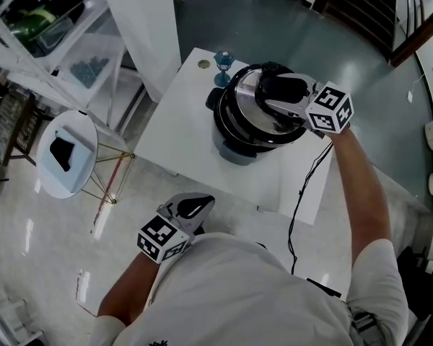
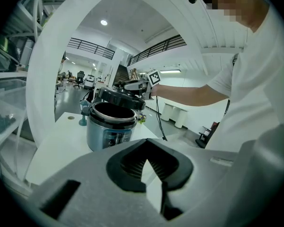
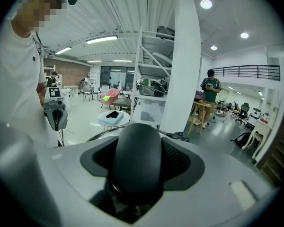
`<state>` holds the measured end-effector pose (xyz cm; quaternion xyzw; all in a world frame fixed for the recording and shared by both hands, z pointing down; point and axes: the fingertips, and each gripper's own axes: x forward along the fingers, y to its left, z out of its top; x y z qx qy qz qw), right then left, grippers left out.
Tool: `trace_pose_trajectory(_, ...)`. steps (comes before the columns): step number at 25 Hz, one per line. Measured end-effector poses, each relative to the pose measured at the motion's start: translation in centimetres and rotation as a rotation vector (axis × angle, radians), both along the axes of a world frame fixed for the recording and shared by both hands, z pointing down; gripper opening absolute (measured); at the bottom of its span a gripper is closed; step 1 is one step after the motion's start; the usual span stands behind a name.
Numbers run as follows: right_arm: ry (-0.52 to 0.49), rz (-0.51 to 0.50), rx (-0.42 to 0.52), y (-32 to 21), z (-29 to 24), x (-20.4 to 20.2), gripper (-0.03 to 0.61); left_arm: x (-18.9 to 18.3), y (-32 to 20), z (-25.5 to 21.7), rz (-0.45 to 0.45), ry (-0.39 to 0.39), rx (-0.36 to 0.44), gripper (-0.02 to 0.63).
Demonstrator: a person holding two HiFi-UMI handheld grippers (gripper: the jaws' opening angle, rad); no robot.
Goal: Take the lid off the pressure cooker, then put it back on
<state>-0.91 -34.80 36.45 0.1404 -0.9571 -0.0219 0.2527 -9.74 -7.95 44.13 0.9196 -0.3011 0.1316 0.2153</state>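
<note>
Right hand-held gripper on lid handle, left gripper view: cooker uncovered

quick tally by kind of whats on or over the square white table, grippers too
cooker: 1
lid: 1
blue goblet: 1
small disc: 1
grippers: 2, left gripper and right gripper
total: 6
</note>
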Motion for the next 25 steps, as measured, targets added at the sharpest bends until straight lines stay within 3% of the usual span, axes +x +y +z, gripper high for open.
trace_pose_trajectory(5,0.011,0.020,0.007,0.6,-1.1,0.8,0.293,0.0,0.2,-0.3,0.027,0.008,0.008,0.006)
trace_pose_trajectory(25,0.014,0.147,0.020,8.7,-2.8,14.5,0.293,9.3,6.1,-0.5,0.148,0.016,0.032,0.006)
